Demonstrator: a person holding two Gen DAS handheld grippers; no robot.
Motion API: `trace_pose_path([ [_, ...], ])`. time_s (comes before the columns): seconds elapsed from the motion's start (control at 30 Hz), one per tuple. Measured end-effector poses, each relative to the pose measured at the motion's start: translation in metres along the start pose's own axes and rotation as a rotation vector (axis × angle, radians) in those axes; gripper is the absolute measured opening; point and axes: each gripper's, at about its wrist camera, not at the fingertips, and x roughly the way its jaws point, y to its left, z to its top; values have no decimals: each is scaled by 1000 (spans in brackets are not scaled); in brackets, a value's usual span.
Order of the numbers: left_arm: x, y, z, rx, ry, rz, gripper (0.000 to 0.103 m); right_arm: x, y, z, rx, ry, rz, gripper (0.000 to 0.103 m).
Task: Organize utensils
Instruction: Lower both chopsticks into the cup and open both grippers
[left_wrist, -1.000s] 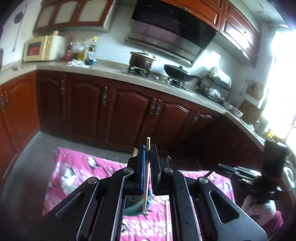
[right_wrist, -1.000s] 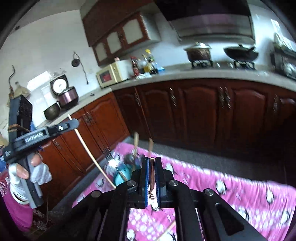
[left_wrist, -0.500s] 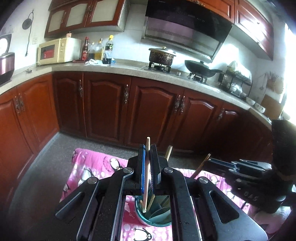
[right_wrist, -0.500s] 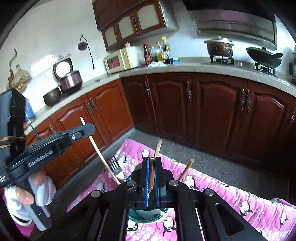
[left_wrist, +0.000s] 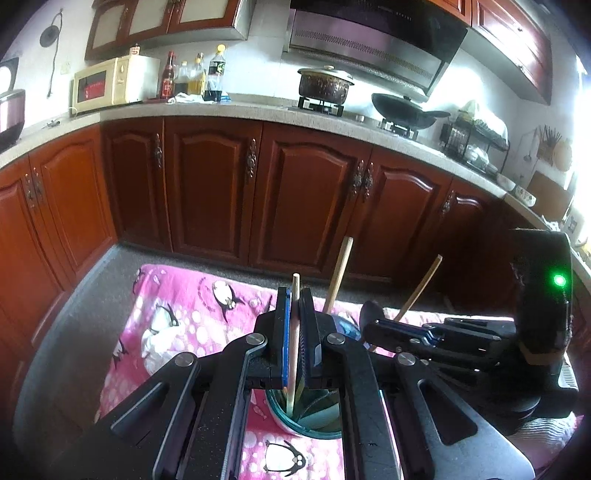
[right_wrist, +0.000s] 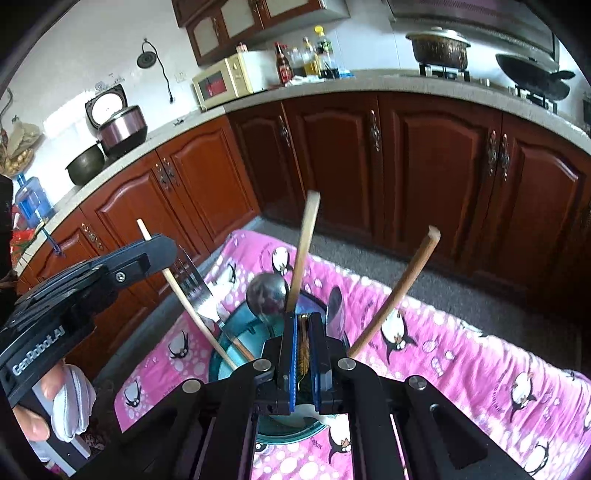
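- A kitchen with dark red cabinets (left_wrist: 207, 184) and a grey counter fills the upper half of both views; low in the frame lies a pink penguin-print cloth (left_wrist: 184, 321), and on it stands a teal holder (left_wrist: 314, 421).
- Left wrist view: the left gripper (left_wrist: 294, 332), at lower centre, is clamped on a pale chopstick (left_wrist: 293, 343), whose lower tip already sits inside the holder's rim. Two wooden handles (left_wrist: 338, 273) rise from the holder just right of centre. The right gripper (left_wrist: 369, 325) reaches in from the right edge, over the holder.
- Right wrist view: the right gripper's blue pads are nearly closed on a thin brownish utensil (right_wrist: 303, 347); what it is I cannot tell. Below them the holder's rim shows, holding a fork (right_wrist: 194, 284), two spoons (right_wrist: 266, 295) and the wooden handles. The left gripper comes in from the left, its chopstick slanting down into the holder.
- Doing it well, as I judge it: lower each piece until its tip is deep inside before letting go, keep the chopstick clear of the fork, and release one gripper at a time so that neither knocks the other nor tips the crowded holder.
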Motion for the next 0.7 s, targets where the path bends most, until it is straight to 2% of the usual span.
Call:
trace_pose_path([
  [0.2, 8, -1, -8, 1, 31, 5, 4, 9, -5, -4, 12, 22, -3, 5],
  [0.57, 10, -3, -11, -1, 45, 21, 5, -16, -1, -7, 32, -35, 36, 7],
  [0.6, 10, -3, -11, -3, 48, 22, 8, -19, -2, -7, 38, -40, 38, 8],
  [0.7, 8, -2, -11, -11, 51, 17, 30, -25, -5, -9, 62, -46, 54, 10],
])
